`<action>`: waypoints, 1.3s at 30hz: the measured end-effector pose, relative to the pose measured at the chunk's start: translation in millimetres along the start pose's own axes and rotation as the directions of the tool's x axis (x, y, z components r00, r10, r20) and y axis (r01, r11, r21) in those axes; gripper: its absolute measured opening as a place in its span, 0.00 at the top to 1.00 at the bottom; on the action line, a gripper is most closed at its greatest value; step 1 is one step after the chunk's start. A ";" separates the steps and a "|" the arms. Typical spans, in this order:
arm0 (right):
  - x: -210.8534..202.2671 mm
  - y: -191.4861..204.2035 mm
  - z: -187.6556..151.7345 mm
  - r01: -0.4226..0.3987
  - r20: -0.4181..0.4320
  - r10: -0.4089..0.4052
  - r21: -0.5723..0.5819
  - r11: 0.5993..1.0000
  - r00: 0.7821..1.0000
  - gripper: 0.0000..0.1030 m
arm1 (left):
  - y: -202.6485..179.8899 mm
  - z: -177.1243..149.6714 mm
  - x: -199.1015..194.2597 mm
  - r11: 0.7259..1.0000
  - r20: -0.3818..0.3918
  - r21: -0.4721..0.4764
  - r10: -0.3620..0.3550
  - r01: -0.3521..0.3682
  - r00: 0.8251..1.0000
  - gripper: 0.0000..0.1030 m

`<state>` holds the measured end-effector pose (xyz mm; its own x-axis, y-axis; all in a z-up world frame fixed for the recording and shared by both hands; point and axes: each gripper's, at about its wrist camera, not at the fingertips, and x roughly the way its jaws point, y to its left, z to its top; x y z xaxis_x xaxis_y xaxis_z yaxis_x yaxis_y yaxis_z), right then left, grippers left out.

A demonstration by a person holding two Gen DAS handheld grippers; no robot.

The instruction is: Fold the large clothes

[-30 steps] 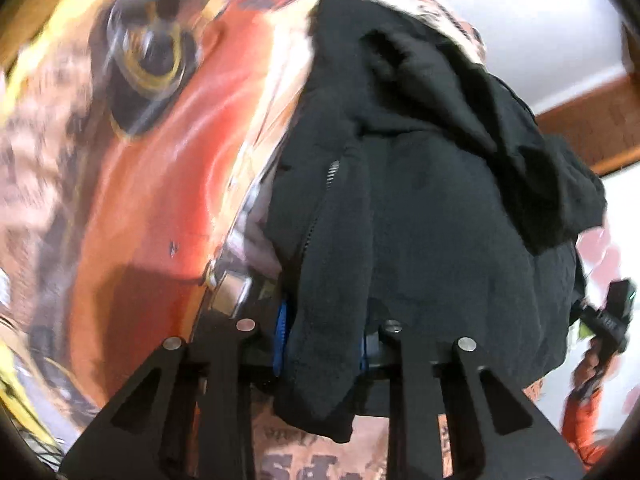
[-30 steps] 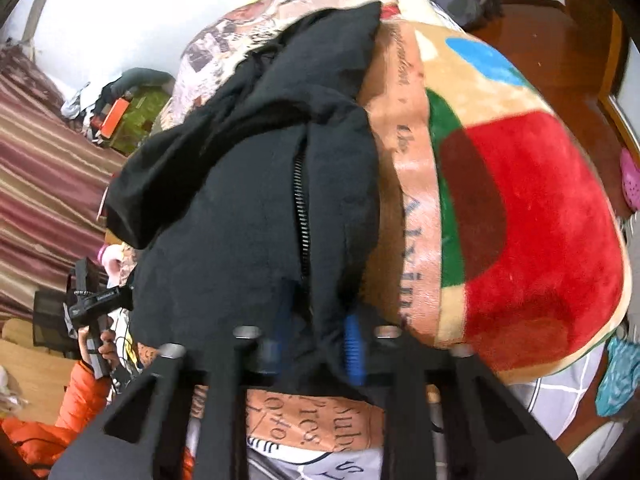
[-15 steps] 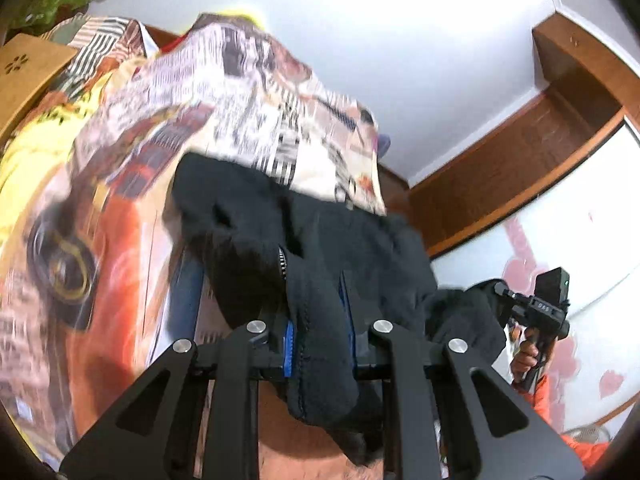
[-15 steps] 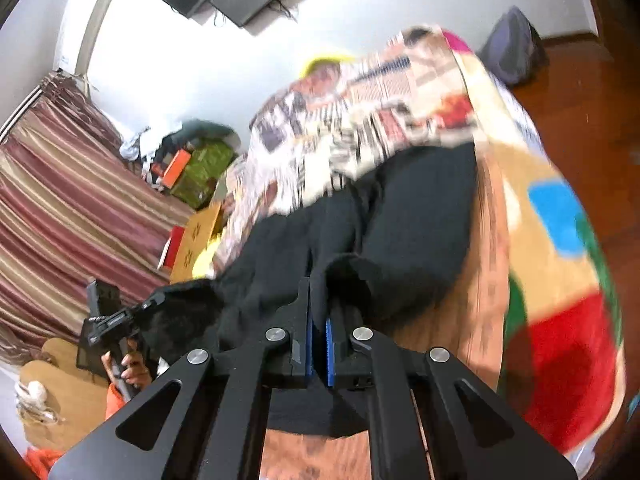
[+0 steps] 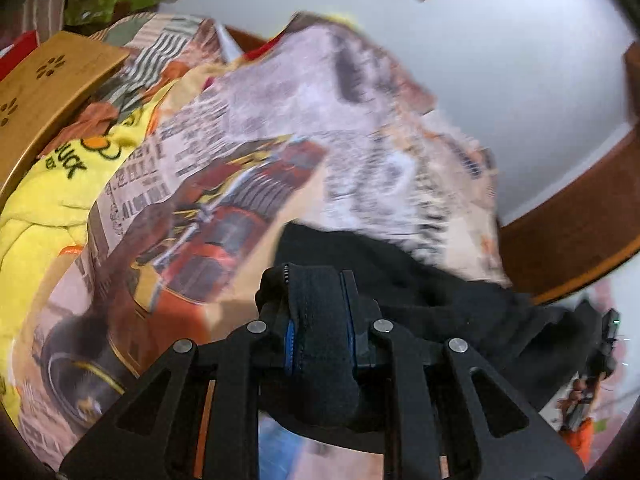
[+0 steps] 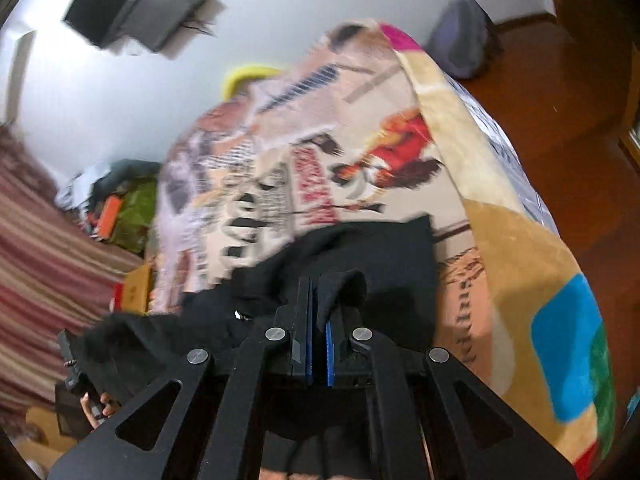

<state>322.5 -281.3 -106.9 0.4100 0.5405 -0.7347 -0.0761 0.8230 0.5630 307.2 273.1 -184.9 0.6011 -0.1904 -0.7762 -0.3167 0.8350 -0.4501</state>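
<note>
A black zip-up garment (image 5: 440, 304) hangs bunched between my two grippers above a printed blanket (image 5: 240, 184). In the left wrist view my left gripper (image 5: 318, 320) is shut on a thick fold of its zipper edge, which fills the gap between the blue pads. In the right wrist view my right gripper (image 6: 318, 320) is shut on a thin edge of the black garment (image 6: 384, 256), its pads almost together. The cloth sags from one grip to the other, and its lower part is hidden under the gripper frames.
The printed blanket (image 6: 500, 208) covers a bed. A yellow garment (image 5: 44, 196) and a wooden board (image 5: 52, 92) lie at its left side. Wooden floor (image 6: 592, 168) runs along the right. A person's hand (image 6: 94, 400) holds the other gripper. A wall screen (image 6: 136, 12) hangs above.
Both grippers have swung away from close over the blanket, carrying the black garment along. The spread garment has gathered into a bunch, and the far blanket and wall have come into view.
</note>
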 end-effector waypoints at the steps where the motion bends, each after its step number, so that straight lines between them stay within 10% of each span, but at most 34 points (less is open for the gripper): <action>1: 9.4 -9.4 0.7 0.007 -0.015 -0.007 0.015 1.000 1.000 0.96 | 3.8 0.0 14.0 1.000 -0.019 0.011 0.025 -0.025 1.000 0.82; 10: 1.3 -1.9 1.8 0.050 -0.047 -0.053 -0.064 0.997 0.997 0.94 | -17.4 -7.7 36.4 0.975 -0.070 0.183 0.140 -0.125 0.988 0.82; 16: -27.2 18.2 -6.5 0.143 -0.058 -0.152 -0.145 0.979 0.987 0.88 | -6.1 -0.3 4.4 0.989 -0.082 0.134 0.079 -0.068 0.994 0.77; 22: -72.1 43.0 -23.3 0.244 0.115 -0.223 -0.220 0.945 0.968 0.39 | 3.7 0.6 -17.3 0.997 -0.123 0.081 0.023 -0.014 0.992 0.73; 28: -99.4 75.1 -40.6 0.174 0.191 -0.122 -0.284 0.943 0.974 0.35 | -2.2 -1.6 -26.8 0.993 -0.140 0.113 0.039 -0.023 0.989 0.71; 39: 32.3 165.7 -81.5 0.179 0.047 -0.181 -0.517 0.837 0.982 0.35 | 9.7 -0.7 -32.4 0.995 -0.196 0.092 -0.015 0.034 0.981 0.70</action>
<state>249.1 -113.2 -68.1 0.4596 0.3738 -0.8056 -0.4597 0.8763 0.1443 284.1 287.0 -164.4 0.4506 -0.3001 -0.8407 -0.2275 0.8721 -0.4333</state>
